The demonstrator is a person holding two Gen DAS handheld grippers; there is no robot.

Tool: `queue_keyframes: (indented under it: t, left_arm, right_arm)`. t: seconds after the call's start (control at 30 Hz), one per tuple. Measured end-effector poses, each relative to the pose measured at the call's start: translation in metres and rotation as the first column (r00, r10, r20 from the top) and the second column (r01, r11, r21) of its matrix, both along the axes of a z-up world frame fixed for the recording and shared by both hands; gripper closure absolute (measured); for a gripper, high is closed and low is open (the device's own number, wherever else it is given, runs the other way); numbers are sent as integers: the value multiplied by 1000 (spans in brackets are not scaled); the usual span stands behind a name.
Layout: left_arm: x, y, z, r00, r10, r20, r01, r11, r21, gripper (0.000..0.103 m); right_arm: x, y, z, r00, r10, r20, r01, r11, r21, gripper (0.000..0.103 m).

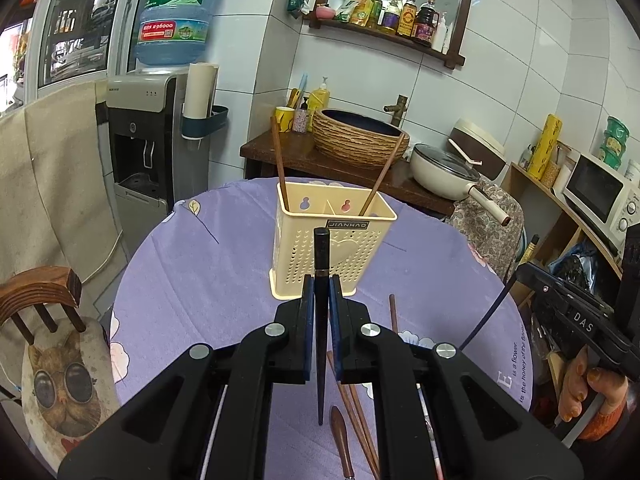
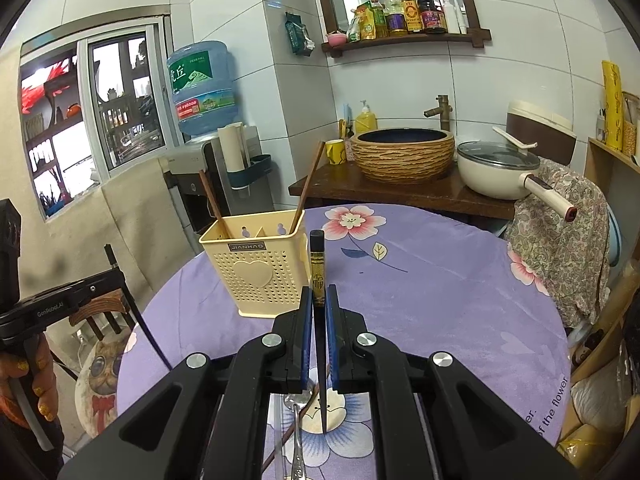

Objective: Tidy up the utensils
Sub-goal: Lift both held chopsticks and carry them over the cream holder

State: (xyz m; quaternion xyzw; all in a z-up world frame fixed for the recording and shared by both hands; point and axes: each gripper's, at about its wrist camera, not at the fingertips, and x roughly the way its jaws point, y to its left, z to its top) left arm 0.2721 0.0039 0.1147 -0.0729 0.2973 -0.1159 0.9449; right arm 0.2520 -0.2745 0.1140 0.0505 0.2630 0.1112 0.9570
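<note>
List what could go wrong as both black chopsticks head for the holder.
1. Each hand-held gripper, left and right, pinches its black chopstick mid-shaft, so it may pivot or slip.
2. The holder is light-looking; a miss at the rim might tip it.
3. Two brown chopsticks already lean inside and could block entry.
</note>
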Motion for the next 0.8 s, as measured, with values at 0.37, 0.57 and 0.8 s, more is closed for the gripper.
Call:
queue_keyframes:
  t: [0.37, 0.57, 0.8]
  left_arm:
    - [25, 7, 27, 1000, -4, -2, 4, 1000, -17, 95]
    - [47, 13, 75, 999, 8, 35, -7, 999, -49, 95]
    - [81, 19, 152, 985, 104, 139, -93, 992, -82, 95]
  right_arm:
    - [15, 5, 27, 999, 41, 17, -41, 999, 21, 96]
    - [36, 17, 74, 996, 66, 64, -69, 997, 46, 96]
    - [69, 38, 147, 982, 50, 184, -63, 996, 69, 96]
